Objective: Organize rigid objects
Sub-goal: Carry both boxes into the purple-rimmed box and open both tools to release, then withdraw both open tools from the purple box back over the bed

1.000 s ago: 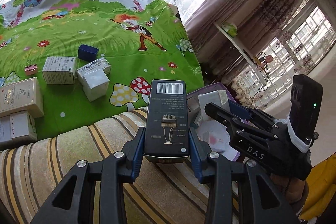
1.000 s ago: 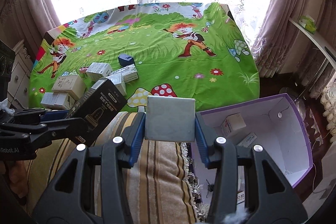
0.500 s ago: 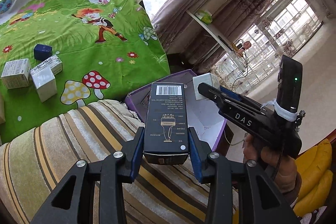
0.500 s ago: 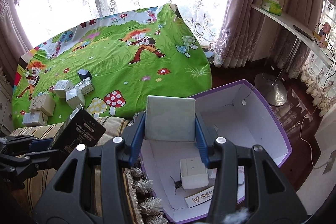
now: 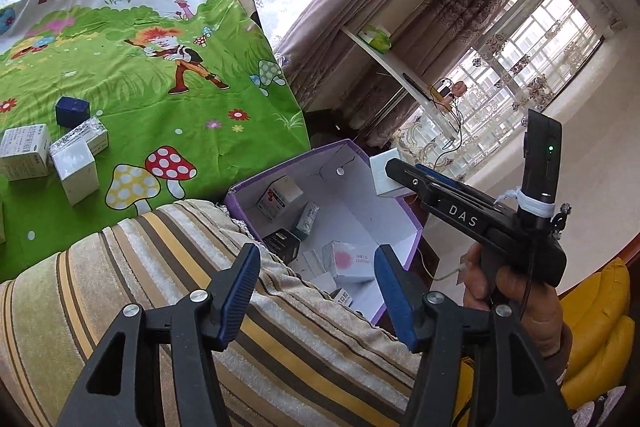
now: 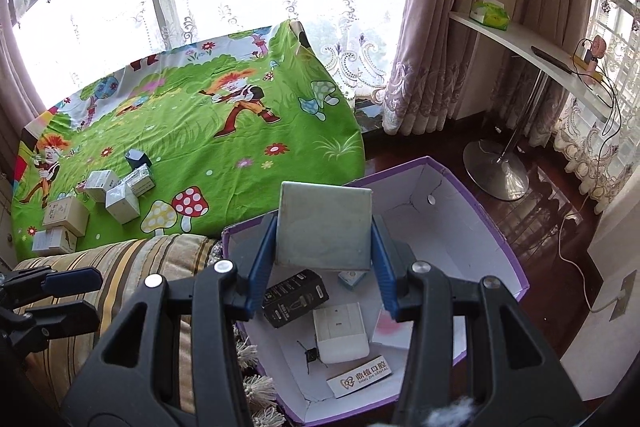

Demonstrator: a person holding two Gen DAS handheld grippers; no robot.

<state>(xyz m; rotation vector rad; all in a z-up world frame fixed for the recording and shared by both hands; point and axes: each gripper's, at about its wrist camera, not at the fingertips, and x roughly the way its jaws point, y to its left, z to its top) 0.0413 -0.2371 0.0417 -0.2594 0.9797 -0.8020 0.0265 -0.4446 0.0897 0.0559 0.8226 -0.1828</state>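
My left gripper (image 5: 316, 251) hangs over the near edge of the purple carton (image 5: 288, 171); its jaws are opening and nothing is between them. The black box (image 5: 282, 245) lies inside the carton among several small packs. My right gripper (image 6: 324, 221) is above the same carton (image 6: 472, 195) with a grey-white square box (image 6: 324, 231) between its pads. Those jaws are starting to open, though the pads still lie against the box's sides. In the right wrist view the black box (image 6: 294, 297) lies just below that box. The left gripper (image 6: 94, 297) shows at the left edge there.
A striped cushion (image 5: 160, 287) lies under both grippers, left of the carton. Behind it a green cartoon cloth (image 6: 224, 155) carries several small boxes (image 6: 120, 203) and a dark blue cube (image 5: 72, 111). A stand's round metal base (image 6: 496, 167) sits beyond the carton.
Both grippers swung right, from the cushion to over the purple carton. The left gripper let go of the black box, which now lies in the carton. The right one still carries its box.
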